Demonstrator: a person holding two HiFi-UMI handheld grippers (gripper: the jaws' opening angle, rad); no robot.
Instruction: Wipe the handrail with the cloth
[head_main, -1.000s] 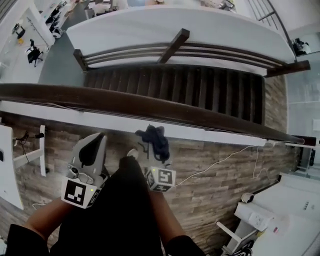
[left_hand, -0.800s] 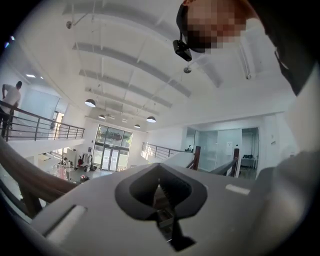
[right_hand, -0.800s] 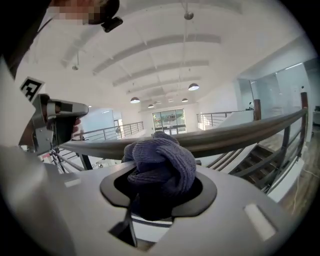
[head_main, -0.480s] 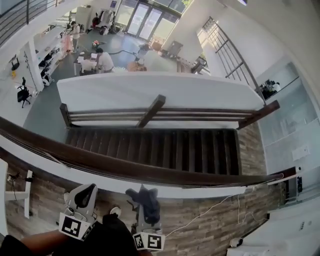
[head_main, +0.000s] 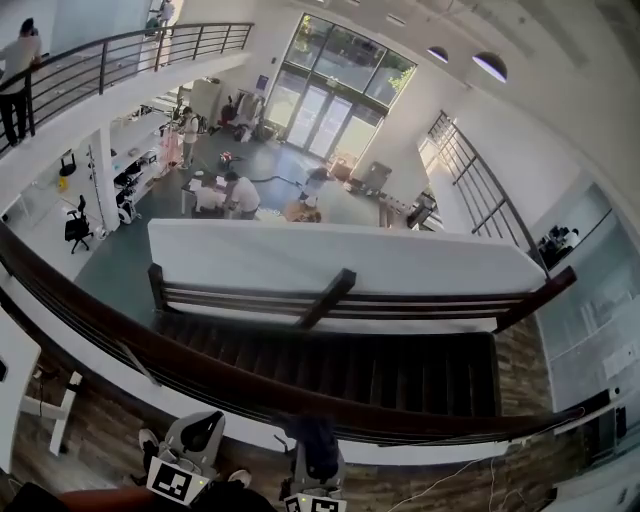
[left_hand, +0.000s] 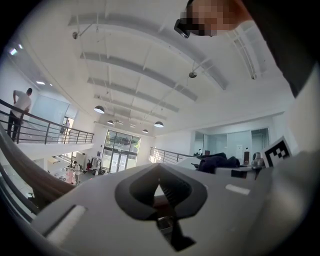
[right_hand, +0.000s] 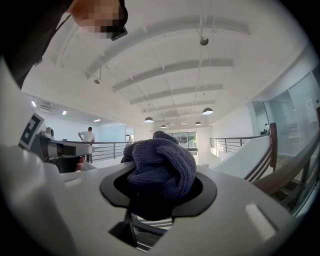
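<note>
Wood floor of an upper landing is seen at the bottom of the head view, with both grippers held low above it and tipped up toward the ceiling. The left gripper is shown with its jaws brought together, only a thin slit left between them, and nothing is held. The right gripper is clamped on the cloth, a dark blue knitted bundle that bulges out above the jaws.

Just beyond them the handrail is seen curving across the landing edge. In the head view the cloth is placed close to its near side, but contact cannot be confirmed; in the right gripper view the rail is seen off to the right, apart from the cloth.

Wiping is therefore judged not yet begun: the cloth is gripped and ready, and the whole rail is left to be done.

Farther off, stairs are seen going down, and people in the hall below.
</note>
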